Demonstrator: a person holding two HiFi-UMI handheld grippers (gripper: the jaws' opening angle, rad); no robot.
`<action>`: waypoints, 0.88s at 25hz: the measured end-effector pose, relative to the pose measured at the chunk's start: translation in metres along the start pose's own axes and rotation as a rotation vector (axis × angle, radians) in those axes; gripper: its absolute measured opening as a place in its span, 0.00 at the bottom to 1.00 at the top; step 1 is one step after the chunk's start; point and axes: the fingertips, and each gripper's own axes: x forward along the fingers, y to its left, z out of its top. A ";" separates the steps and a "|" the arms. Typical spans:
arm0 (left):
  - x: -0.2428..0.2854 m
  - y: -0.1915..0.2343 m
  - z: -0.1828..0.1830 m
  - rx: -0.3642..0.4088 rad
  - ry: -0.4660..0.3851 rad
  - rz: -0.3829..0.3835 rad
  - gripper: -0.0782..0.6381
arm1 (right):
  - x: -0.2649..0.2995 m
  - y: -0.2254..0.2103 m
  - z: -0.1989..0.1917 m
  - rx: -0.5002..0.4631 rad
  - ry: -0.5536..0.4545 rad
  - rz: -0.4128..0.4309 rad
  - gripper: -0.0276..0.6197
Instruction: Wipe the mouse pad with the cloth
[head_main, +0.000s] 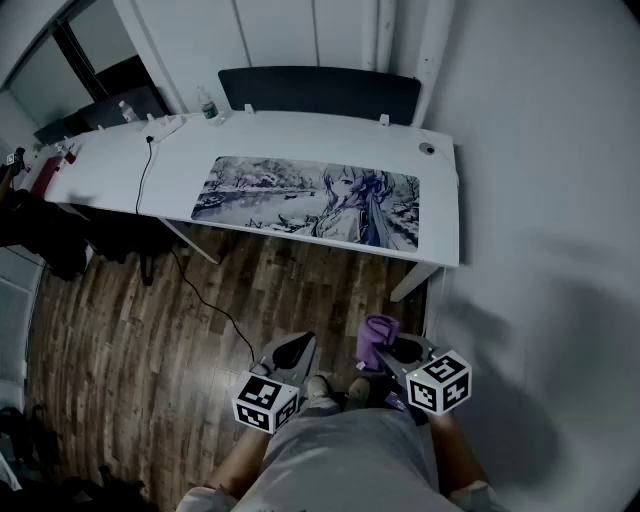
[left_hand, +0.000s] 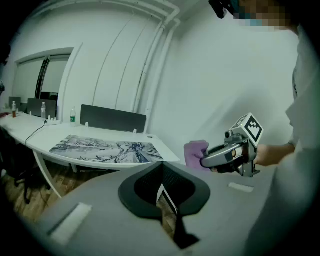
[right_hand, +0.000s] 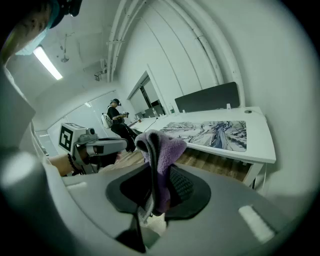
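A long printed mouse pad (head_main: 312, 201) lies flat on the white desk (head_main: 445, 215), well ahead of both grippers; it also shows as the mouse pad (left_hand: 107, 148) and the mouse pad (right_hand: 212, 132). My right gripper (head_main: 388, 350) is shut on a folded purple cloth (head_main: 375, 339), which sticks up between its jaws as the cloth (right_hand: 159, 160). My left gripper (head_main: 290, 352) is shut with nothing held, its jaws pressed together. Both hang low over the wooden floor, close to the person's body and apart from the desk. The left gripper view shows the right gripper (left_hand: 202, 161) carrying the cloth (left_hand: 195, 152).
A dark partition panel (head_main: 320, 92) stands along the desk's back edge. A water bottle (head_main: 208, 105) and a cable (head_main: 145, 170) sit at the desk's far left. Another person (right_hand: 118, 122) stands in the distance. The white wall (head_main: 540, 200) runs close on the right.
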 end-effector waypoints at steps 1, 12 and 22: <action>-0.001 0.001 0.000 -0.001 -0.004 0.003 0.13 | 0.000 0.000 -0.001 -0.002 0.003 -0.001 0.19; -0.014 0.006 0.000 -0.006 -0.019 -0.008 0.13 | 0.006 0.013 0.000 0.020 -0.009 0.004 0.19; -0.027 0.021 -0.002 -0.004 -0.032 -0.034 0.13 | 0.023 0.029 0.006 0.043 -0.011 0.000 0.19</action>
